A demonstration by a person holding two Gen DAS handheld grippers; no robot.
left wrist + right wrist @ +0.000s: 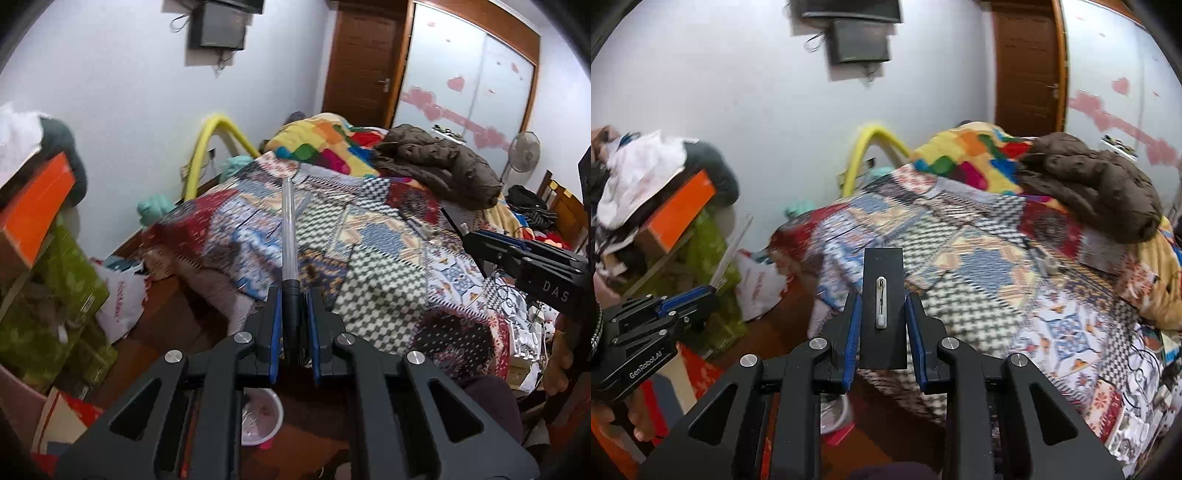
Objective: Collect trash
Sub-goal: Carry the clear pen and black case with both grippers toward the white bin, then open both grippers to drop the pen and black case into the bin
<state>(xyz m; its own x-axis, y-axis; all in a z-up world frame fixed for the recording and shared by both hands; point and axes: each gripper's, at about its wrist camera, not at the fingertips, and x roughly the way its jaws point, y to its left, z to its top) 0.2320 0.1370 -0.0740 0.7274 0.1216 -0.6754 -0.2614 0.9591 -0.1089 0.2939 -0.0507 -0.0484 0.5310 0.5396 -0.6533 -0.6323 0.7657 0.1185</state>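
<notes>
While clamped in left gripper (291, 325), clear plastic pen with black grip (288, 236) points over patchwork bed's foot edge; right gripper (882, 325) pinches flat black card bearing white clip (882, 306). Mid-carry, probably; next: lower both into pink-rimmed bin (260, 417) below, then release.

A clear-barrelled pen (288, 236) is pointing up mid-frame; a flat black card (882, 295) bearing a white pin is standing upright, centre frame.

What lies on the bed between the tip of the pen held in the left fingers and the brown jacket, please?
In the left wrist view, only patterned patchwork bedspread shows between the pen tip and the brown jacket; nothing else rests on that stretch.
</notes>
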